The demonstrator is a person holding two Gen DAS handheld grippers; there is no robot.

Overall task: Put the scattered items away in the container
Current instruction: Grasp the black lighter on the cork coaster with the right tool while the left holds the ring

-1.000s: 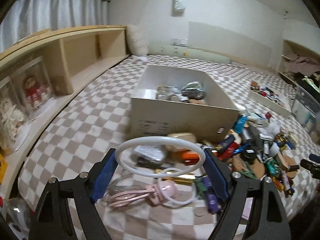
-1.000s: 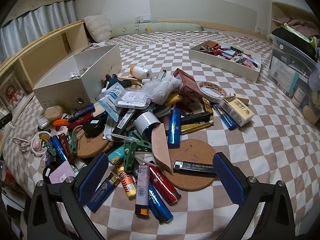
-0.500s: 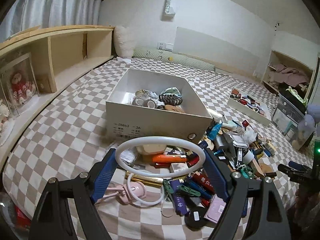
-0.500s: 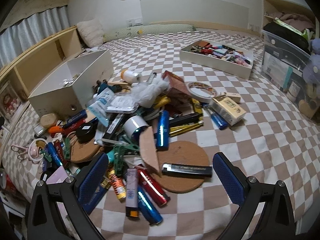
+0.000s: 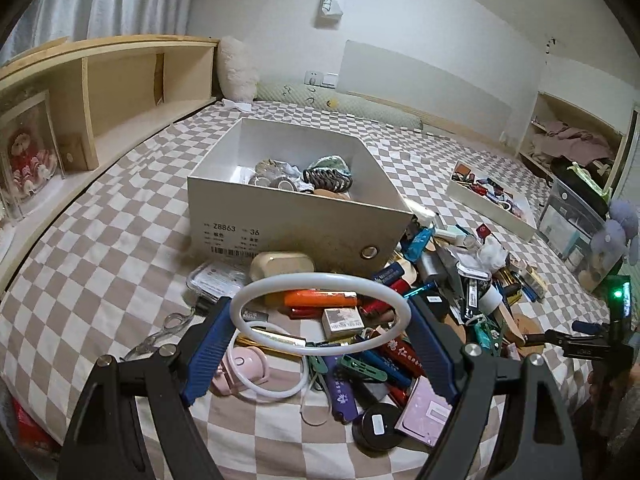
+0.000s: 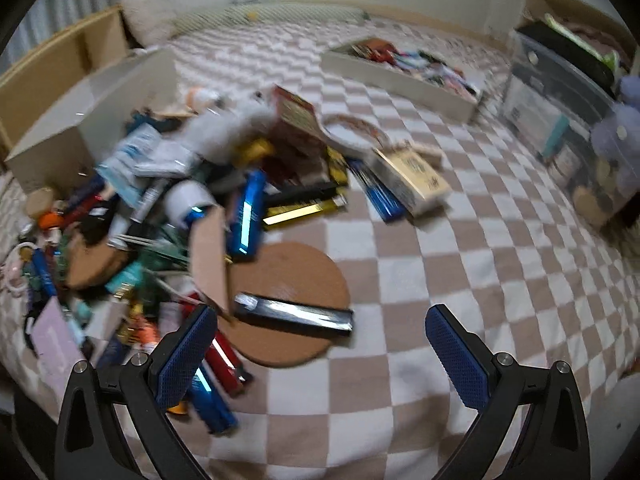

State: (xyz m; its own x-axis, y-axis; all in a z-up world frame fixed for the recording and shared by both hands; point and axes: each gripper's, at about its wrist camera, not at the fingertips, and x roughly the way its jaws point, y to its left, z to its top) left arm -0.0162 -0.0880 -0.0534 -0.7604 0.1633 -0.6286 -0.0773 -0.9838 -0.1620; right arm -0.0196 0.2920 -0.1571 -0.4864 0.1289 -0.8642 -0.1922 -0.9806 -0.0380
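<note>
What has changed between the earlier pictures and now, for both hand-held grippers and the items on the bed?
The right hand-held gripper has come down closer to the cork coaster and the black lighter on it; its view is now blurred. The left hand-held gripper has turned, so the white box shows more fully. It still holds the white ring. The right jaws stay open, and the pile looks undisturbed.

A checkered bedspread (image 5: 100,248) is covering the whole surface. At ten o'clock in the left wrist view a wooden shelf (image 5: 120,80) is running along the wall, with a framed doll (image 5: 24,160) sitting at nine o'clock. A fluffy pillow (image 5: 237,70) is leaning at eleven o'clock beside pale curtains (image 5: 100,4). At three o'clock a clear storage bin (image 5: 570,216) is standing, and clothes (image 5: 568,142) are lying above it.
</note>
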